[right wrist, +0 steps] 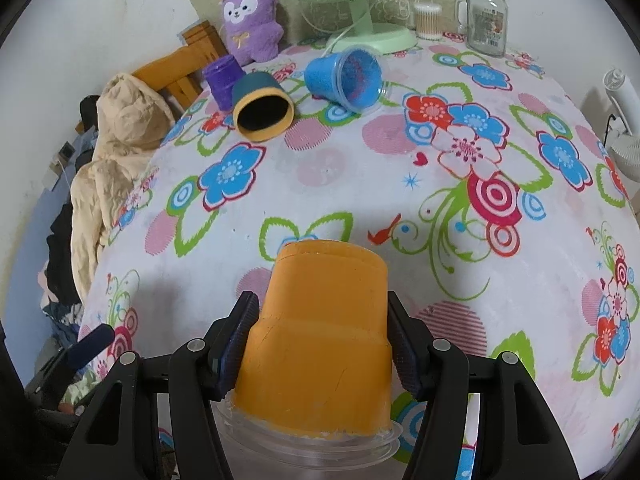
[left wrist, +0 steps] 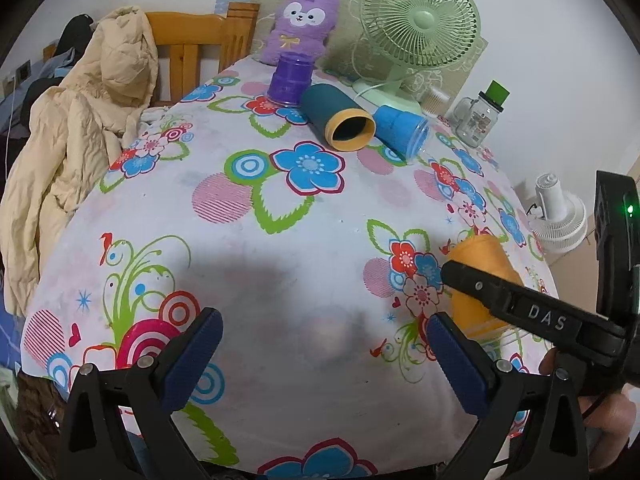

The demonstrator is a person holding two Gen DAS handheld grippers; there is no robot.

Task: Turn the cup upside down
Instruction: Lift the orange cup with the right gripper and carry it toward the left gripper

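Observation:
An orange cup (right wrist: 320, 332) with a clear rim sits between the fingers of my right gripper (right wrist: 320, 312), its closed base pointing away from the camera and its rim toward it. The pads (right wrist: 240, 328) press on both its sides. In the left wrist view the same cup (left wrist: 478, 284) shows at the right, held by the right gripper (left wrist: 472, 280) above the floral tablecloth (left wrist: 280, 280). My left gripper (left wrist: 324, 344) is open and empty over the near part of the table.
At the far end lie a teal cup with yellow rim (right wrist: 262, 110) and a blue cup (right wrist: 344, 78) on their sides, beside a purple cup (right wrist: 222, 78). Behind stand a plush toy (right wrist: 250, 20), a green fan (right wrist: 360, 8) and a glass jar (right wrist: 486, 20). A beige coat (left wrist: 72, 132) hangs on a chair at left.

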